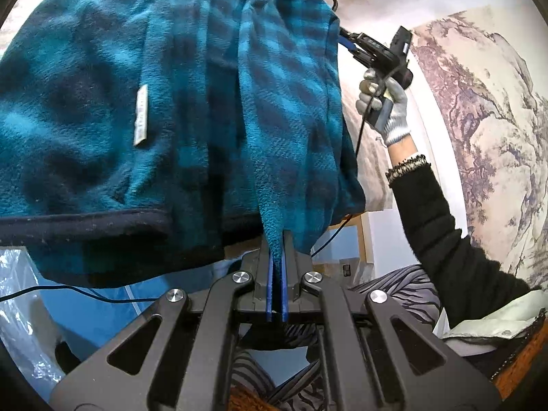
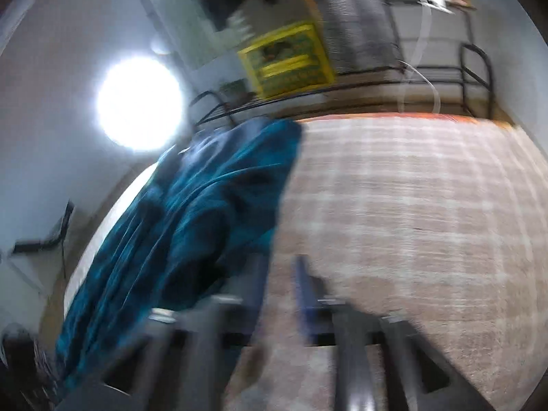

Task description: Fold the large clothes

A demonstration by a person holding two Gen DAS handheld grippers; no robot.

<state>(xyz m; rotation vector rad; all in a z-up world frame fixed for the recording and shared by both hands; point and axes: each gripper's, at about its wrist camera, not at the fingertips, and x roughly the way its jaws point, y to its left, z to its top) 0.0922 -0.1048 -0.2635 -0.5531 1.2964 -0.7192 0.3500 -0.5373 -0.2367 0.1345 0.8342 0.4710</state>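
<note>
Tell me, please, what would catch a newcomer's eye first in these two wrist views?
The teal plaid fleece garment dominates, filling most of the left wrist view, a pinch of it clamped in the shut left gripper at bottom centre. To its right a gloved hand holds the right gripper beside the cloth's edge. In the blurred right wrist view, a glaring round light stands out at upper left, above the garment lying along a plaid bed cover.
</note>
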